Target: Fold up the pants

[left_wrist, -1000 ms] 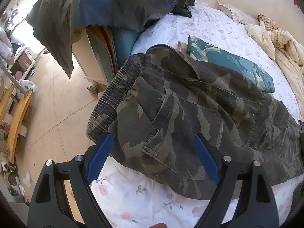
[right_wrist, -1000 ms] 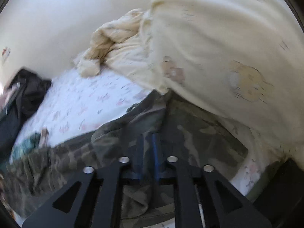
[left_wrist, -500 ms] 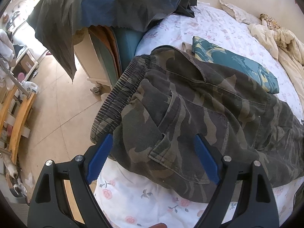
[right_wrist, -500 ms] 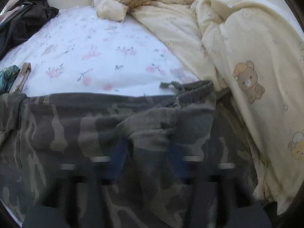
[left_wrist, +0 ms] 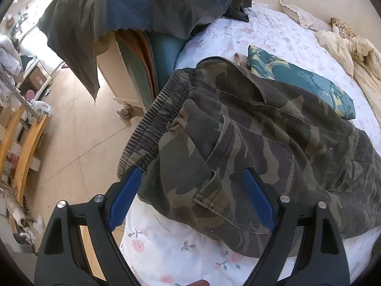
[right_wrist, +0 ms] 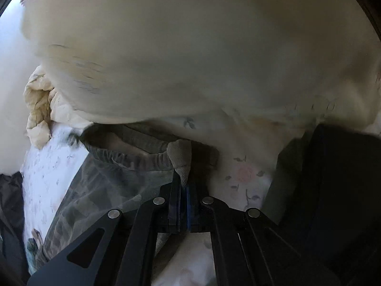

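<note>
Pants [left_wrist: 250, 131] on bed, right tongs [right_wrist: 184, 186] pinching hem, left tongs [left_wrist: 190, 197] spread wide above.

The bed [left_wrist: 273, 33] carries a white sheet printed with small pink flowers. Camouflage pants [left_wrist: 250, 143] lie spread across it, the ribbed waistband overhanging the bed's edge above the tiled floor [left_wrist: 78, 128]. A teal patterned cloth [left_wrist: 297, 83] lies flat on the sheet just beyond the pants, touching them. Cream bedding [left_wrist: 352, 54] is bunched along the far side of the bed. A dark garment [left_wrist: 142, 7] is draped over the bed's end. In the right wrist view a large cream quilt [right_wrist: 190, 54] rests on the sheet beside the pants' cuff.
</note>
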Demonstrator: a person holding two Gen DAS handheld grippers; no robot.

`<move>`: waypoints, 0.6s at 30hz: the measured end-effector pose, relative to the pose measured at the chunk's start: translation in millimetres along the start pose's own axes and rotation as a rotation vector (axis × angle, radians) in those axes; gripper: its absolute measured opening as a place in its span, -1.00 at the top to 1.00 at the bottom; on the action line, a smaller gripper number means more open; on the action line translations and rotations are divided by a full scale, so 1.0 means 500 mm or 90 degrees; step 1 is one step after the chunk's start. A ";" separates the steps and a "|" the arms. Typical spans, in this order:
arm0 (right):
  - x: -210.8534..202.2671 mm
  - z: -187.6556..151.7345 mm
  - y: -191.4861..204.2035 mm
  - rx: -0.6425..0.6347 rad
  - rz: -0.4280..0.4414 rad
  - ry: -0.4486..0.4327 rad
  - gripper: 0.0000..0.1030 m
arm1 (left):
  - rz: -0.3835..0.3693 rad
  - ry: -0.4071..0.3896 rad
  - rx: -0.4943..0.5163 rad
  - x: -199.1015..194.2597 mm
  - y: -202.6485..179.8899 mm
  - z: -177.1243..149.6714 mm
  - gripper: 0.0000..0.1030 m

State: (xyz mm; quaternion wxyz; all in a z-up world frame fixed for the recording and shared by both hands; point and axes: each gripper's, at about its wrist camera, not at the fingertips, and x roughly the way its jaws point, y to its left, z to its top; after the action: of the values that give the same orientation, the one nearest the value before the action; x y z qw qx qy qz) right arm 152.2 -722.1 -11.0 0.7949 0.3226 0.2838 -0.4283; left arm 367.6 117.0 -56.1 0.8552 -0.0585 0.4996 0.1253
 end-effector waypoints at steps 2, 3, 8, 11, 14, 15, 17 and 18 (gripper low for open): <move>0.007 -0.007 0.012 -0.033 -0.044 -0.002 0.98 | 0.003 -0.003 0.003 -0.001 0.002 -0.001 -0.65; 0.019 -0.012 0.014 -0.035 -0.065 0.016 0.98 | 0.005 -0.003 0.005 -0.001 0.002 -0.002 -0.65; -0.003 -0.018 0.041 -0.087 -0.140 -0.004 0.36 | 0.014 0.006 -0.007 0.005 0.020 0.000 -0.65; -0.053 -0.037 0.075 -0.148 -0.145 -0.038 0.10 | 0.022 0.010 -0.033 0.002 0.041 0.001 -0.65; -0.112 -0.088 0.101 -0.103 -0.025 -0.027 -0.06 | 0.023 0.012 -0.087 -0.004 0.078 0.003 -0.65; -0.124 -0.108 0.112 -0.093 0.015 -0.017 -0.15 | 0.024 0.007 -0.109 -0.008 0.094 0.006 -0.65; -0.151 -0.162 0.142 -0.085 0.109 0.020 -0.23 | 0.021 -0.004 -0.168 -0.016 0.139 0.010 -0.65; -0.156 -0.186 0.159 -0.089 0.141 0.038 -0.28 | 0.014 -0.008 -0.199 -0.017 0.166 0.011 -0.65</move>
State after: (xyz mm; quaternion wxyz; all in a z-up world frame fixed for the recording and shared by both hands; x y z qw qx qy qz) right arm 167.8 -579.2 8.7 0.8491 0.3086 0.2989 -0.3073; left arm 345.7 196.9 -43.9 0.8373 -0.1842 0.4695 0.2113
